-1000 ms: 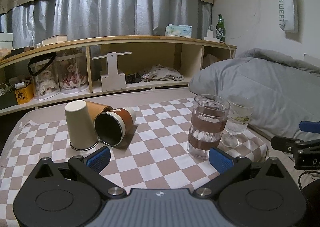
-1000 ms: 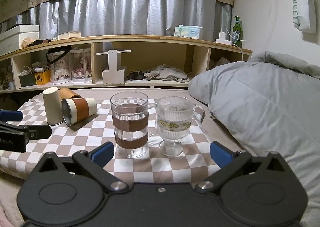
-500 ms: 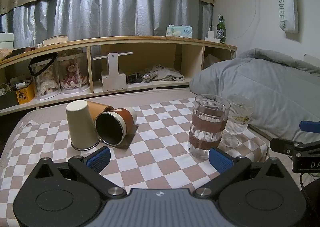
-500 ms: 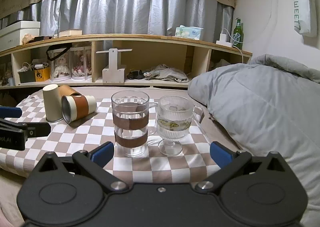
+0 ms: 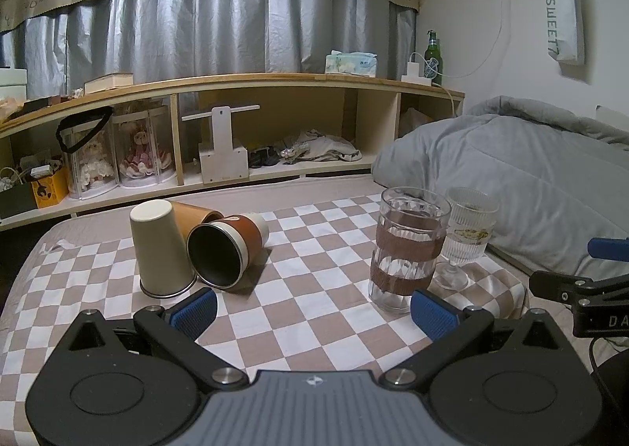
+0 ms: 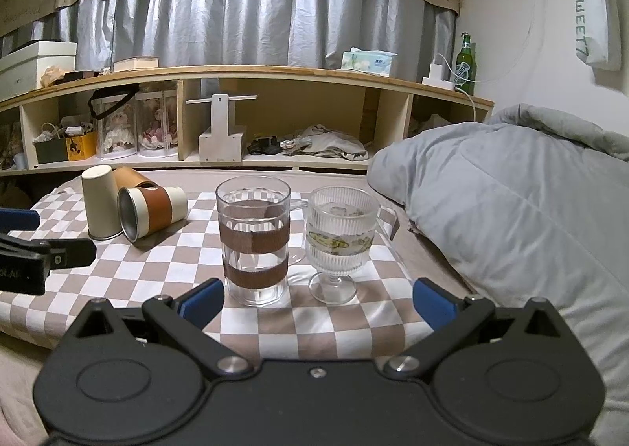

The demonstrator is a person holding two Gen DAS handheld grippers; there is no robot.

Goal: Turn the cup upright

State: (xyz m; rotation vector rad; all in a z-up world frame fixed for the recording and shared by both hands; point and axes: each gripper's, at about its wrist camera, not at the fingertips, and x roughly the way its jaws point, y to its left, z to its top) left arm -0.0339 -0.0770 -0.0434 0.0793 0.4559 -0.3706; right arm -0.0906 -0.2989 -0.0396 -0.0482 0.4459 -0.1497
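A cream cup [image 5: 161, 249] stands upside down on the checked cloth [image 5: 314, 288]. A cup with a brown sleeve [image 5: 226, 247] lies on its side beside it, mouth toward me. An orange cup [image 5: 194, 214] lies behind them. The same cream cup [image 6: 99, 206], sleeved cup [image 6: 151, 212] and orange cup [image 6: 131, 176] show at the left of the right wrist view. My left gripper [image 5: 314, 314] is open and empty, just in front of the cups. My right gripper [image 6: 317, 302] is open and empty, in front of the glasses.
A tall glass with brown bands [image 5: 407, 245] [image 6: 253, 239] and a ribbed stemmed glass mug [image 5: 466, 235] [image 6: 340, 241] stand upright at the right of the cloth. A grey duvet [image 6: 511, 202] lies to the right. A wooden shelf [image 5: 236, 123] runs behind.
Both grippers have drifted slightly; the views shift only a little. The cups and glasses have not moved.
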